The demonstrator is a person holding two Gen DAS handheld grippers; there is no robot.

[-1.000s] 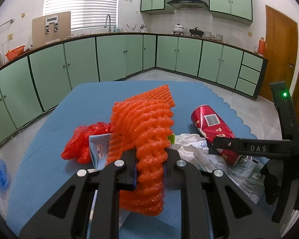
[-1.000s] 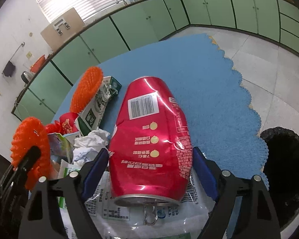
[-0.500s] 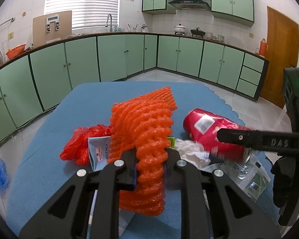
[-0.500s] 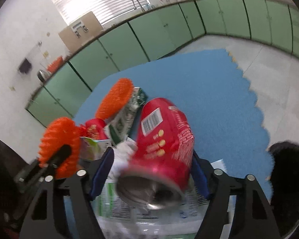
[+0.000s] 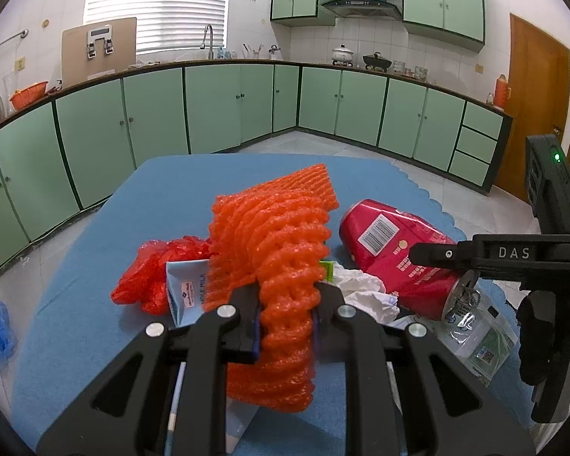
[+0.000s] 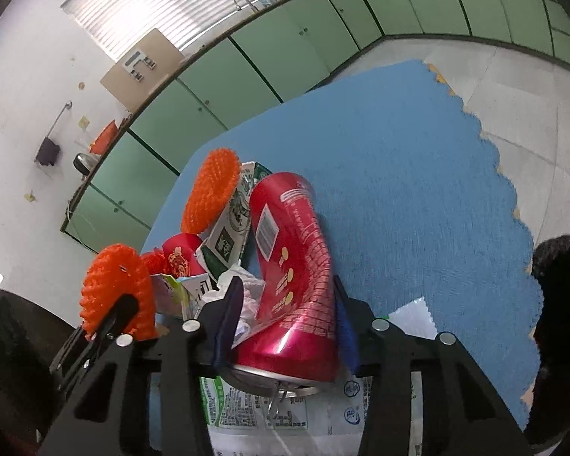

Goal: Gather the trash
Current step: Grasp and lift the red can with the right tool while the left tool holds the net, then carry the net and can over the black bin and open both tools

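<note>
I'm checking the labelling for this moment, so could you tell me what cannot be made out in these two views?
- Black bin, right wrist view: cut off by the frame edge; contents unseen.
- Milk carton, left wrist view: mostly hidden behind the orange foam net and left claw.
- Red can, right wrist view: its top is hidden behind the right claw.
- Wrapper print: too small to read.

Right gripper (image 6: 285, 326) closing on red can (image 6: 296, 266).
</note>
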